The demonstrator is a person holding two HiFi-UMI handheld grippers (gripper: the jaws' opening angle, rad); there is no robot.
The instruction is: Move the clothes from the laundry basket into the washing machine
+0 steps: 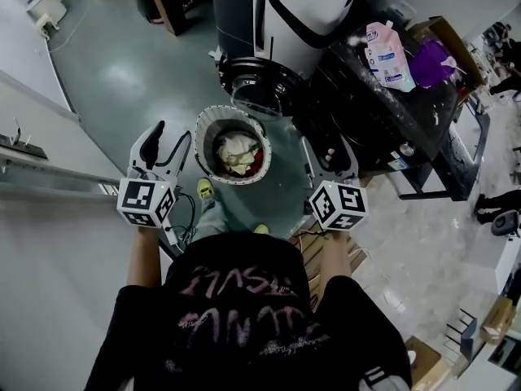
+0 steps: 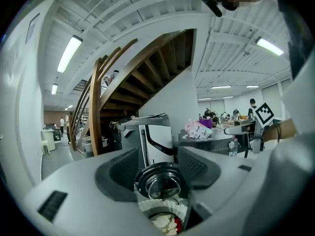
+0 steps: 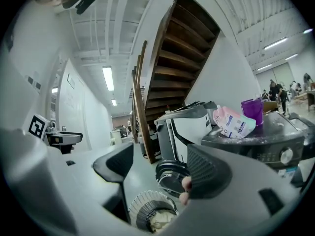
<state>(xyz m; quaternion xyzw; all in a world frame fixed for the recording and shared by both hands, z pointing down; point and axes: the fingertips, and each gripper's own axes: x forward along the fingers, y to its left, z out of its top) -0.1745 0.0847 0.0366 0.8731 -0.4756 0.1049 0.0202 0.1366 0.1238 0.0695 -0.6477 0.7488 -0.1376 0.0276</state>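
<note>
Left tool (image 2: 157,168): jaws stand well apart, and nothing is gripped or touched by either pad. In the head view this tool (image 1: 168,147) hangs above the floor (image 1: 122,80), just left of the laundry basket (image 1: 199,149).

Right tool (image 3: 160,173): jaws likewise stand wide apart, with no garment between them. A small pale pink shape shows at the inner edge of one pad; what it is cannot be determined. In the head view this tool (image 1: 326,155) hangs just right of the basket. Both tools point nearly level toward the washing machine (image 1: 301,15).

Laundry basket: round, white-rimmed and upright on the floor between the two tools, below them. The clothes (image 1: 238,153) lie inside it as a cream bundle with a red piece at its right side.

Washing machine: a white front-loader standing on the floor beyond the basket. Its round door (image 1: 260,88) hangs open, close to the far rim of the basket.

Adjacent items: a dark unit (image 1: 391,112) stands directly right of the washing machine. A detergent pouch (image 1: 389,55) and a purple container (image 1: 431,59) rest on its top. A wooden staircase (image 2: 138,77) rises behind the machine.
</note>
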